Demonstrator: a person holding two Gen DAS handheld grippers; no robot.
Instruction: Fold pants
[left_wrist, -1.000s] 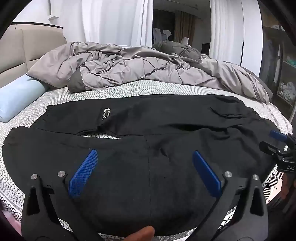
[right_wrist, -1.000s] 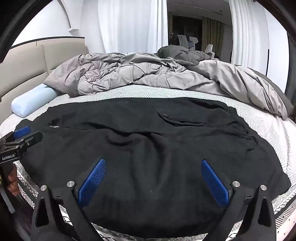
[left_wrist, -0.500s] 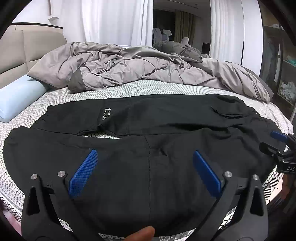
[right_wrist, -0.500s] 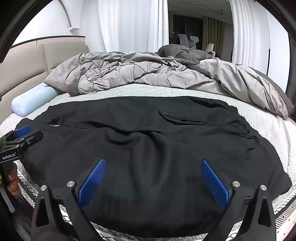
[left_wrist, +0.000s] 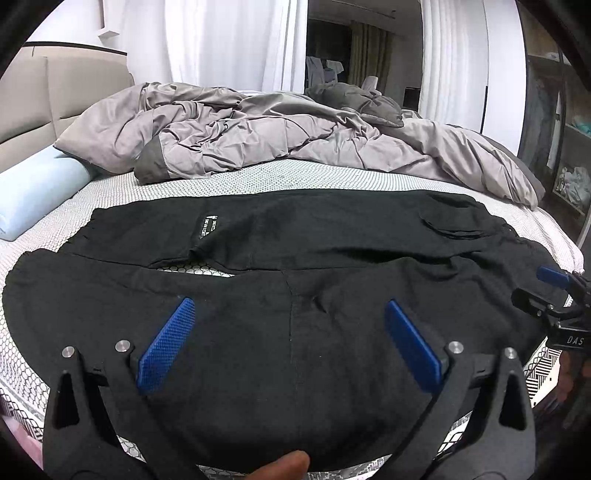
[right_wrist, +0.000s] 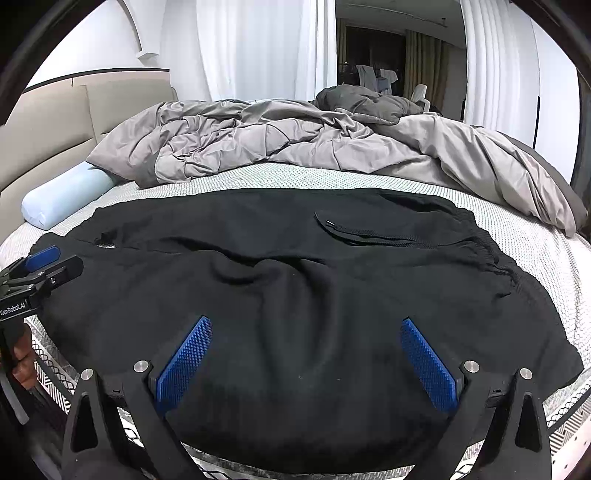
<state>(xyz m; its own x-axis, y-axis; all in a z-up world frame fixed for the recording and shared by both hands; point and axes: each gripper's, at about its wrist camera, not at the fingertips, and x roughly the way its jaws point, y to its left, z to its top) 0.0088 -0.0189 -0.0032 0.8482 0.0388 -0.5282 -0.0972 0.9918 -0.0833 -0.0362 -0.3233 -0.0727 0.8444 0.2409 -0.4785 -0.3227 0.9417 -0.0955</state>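
Two grippers, left (left_wrist: 288, 345) and right (right_wrist: 306, 363), both spread wide, gripping nothing; black pants (left_wrist: 295, 258) lie flat on mattress (left_wrist: 258, 181), beneath and ahead of both.

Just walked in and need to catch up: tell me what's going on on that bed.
A person holds a gripper in each hand over black pants spread flat on the bed, legs towards the pillow. The left gripper and the right gripper are both open above the near edge of the cloth, gripping nothing. No fold has been made yet. A grey duvet lies bunched behind.
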